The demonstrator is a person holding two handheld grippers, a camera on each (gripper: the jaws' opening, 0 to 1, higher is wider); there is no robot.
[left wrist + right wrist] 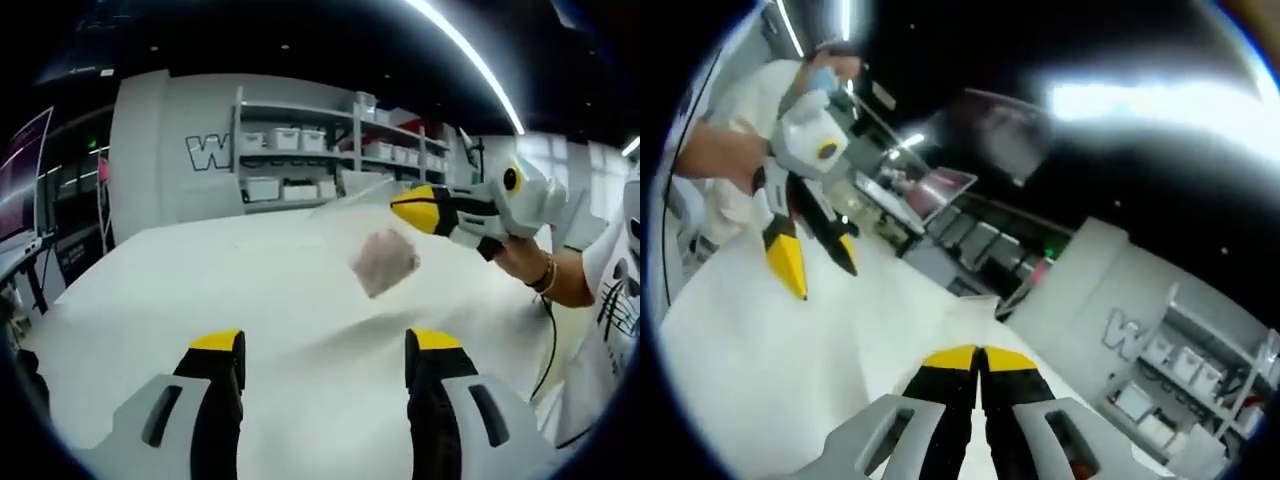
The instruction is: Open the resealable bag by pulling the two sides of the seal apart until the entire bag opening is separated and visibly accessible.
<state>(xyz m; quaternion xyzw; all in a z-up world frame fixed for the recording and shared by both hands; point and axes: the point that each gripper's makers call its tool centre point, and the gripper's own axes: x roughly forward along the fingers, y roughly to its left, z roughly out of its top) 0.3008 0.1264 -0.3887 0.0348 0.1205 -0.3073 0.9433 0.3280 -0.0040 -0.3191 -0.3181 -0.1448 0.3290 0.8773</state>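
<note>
A clear resealable bag point(383, 258) with a pinkish lump inside hangs above the white table point(190, 290), right of centre in the left gripper view. My right gripper point(402, 208) comes in from the right, shut on the bag's upper edge. My left gripper point(325, 345) stands open low in front, well short of the bag, with nothing between its jaws. In the right gripper view, my right gripper point(980, 354) is shut, and the bag point(1002, 135) rises from its tips against the dark ceiling. The left gripper point(818, 262) hangs open at the left, apart from the bag.
Shelves with white bins point(300, 150) stand along the far wall behind the table. A person's hand point(530, 262) holds the right gripper at the right edge, and a black cable point(550, 345) hangs below it. A person point(740, 130) stands beside the table point(760, 360).
</note>
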